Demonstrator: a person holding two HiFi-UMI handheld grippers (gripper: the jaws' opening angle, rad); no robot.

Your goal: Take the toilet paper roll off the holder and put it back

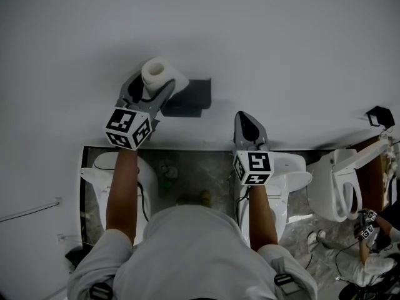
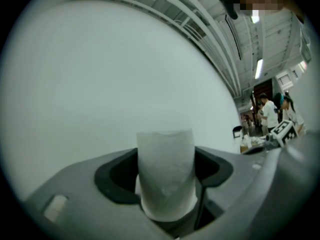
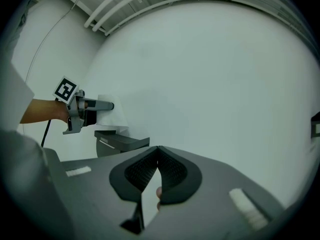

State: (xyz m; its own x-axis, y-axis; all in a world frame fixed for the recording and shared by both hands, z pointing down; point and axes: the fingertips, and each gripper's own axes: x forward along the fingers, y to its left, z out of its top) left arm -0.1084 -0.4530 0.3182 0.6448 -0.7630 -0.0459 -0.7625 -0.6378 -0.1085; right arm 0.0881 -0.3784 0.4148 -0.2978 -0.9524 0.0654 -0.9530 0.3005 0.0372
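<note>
The left gripper (image 1: 149, 91) was clenched on the white toilet paper roll with its hollow cardboard core (image 1: 160, 74). In the left gripper view, the roll stood upright between the two grey jaws and filled the gap from pad to pad, with the plain white wall (image 1: 281, 42) behind it. In the head view, the roll's open core end faced the camera. The roll sat off the dark grey box-shaped wall holder (image 1: 192, 97), at that holder's upper left corner and close against the far wall. In the right gripper view, the roll showed just above the left end of the holder, but whether the two touched could not be told.

The right gripper (image 1: 248, 129) hung to the right of the holder and well apart from it. Its black ribbed pads were pressed together at their tips with nothing between them. Its marker cube (image 1: 253, 167) pointed back toward the person.

Nearer the person, below the wall, white ceramic toilets (image 1: 294, 175) stood on a mottled grey floor (image 1: 194, 174). At the far right edge, another person's hand (image 1: 367, 225) carried a marker-cubed gripper.
</note>
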